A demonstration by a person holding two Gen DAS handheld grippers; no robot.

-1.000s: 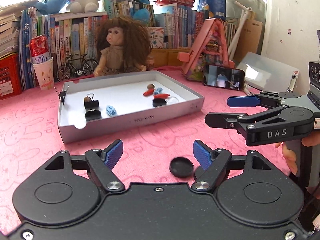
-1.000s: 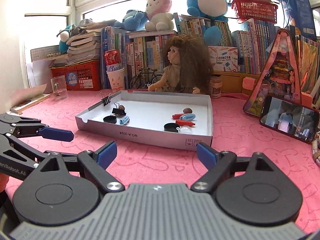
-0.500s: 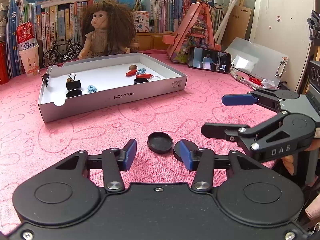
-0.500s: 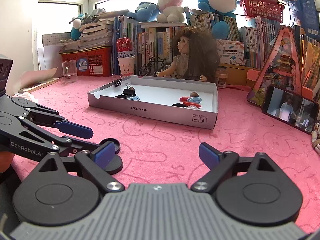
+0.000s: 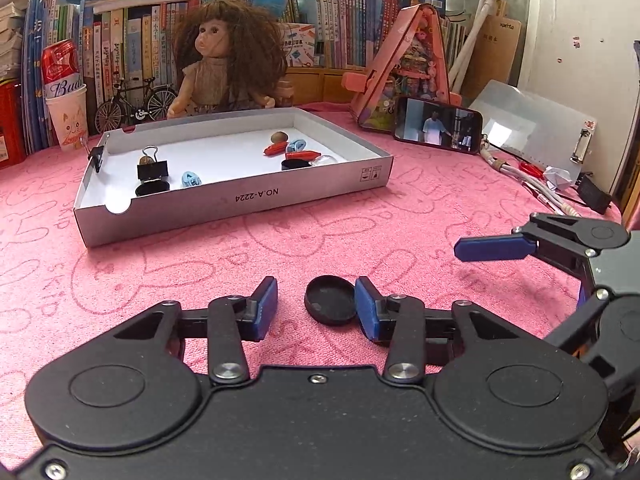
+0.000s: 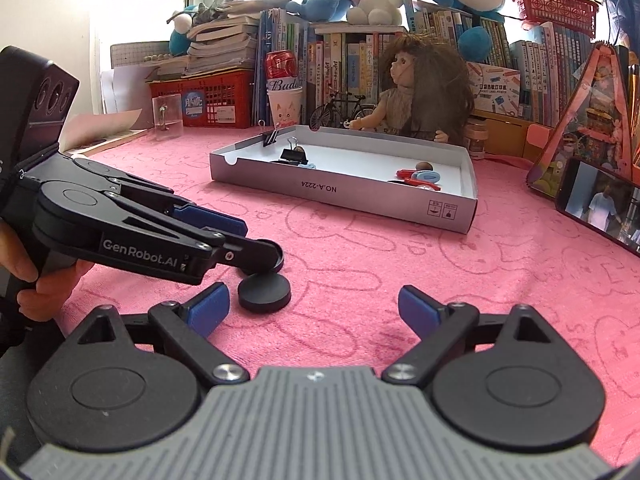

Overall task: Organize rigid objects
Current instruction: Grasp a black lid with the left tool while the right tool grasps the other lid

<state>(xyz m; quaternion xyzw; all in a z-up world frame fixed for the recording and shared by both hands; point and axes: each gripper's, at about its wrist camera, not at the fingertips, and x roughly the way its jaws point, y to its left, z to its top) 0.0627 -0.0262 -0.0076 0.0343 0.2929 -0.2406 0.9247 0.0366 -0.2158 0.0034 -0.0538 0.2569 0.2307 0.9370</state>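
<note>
A black round cap (image 5: 330, 299) lies on the pink cloth between the pads of my left gripper (image 5: 316, 308). Its jaws are closing: the right pad touches the cap and the left pad stands a little apart. From the right wrist view my left gripper (image 6: 248, 240) reaches in from the left over that cap (image 6: 276, 260). A second black cap (image 6: 264, 292) lies just ahead of the left finger of my right gripper (image 6: 312, 310), which is open and holds nothing. The grey tray (image 5: 240, 200) behind holds binder clips, small blue and red pieces and black caps.
A doll (image 5: 224, 64), a model bicycle (image 5: 132, 104), a cup with a red can (image 5: 66, 116) and books line the back. A phone (image 5: 438, 126) leans on a pink toy house at the right, with a clipboard (image 5: 532, 128) and cables beside it.
My left jaws have narrowed around the black cap. Both grippers have come lower, and the right one has moved toward the two caps, so the second cap now lies just ahead of it.
</note>
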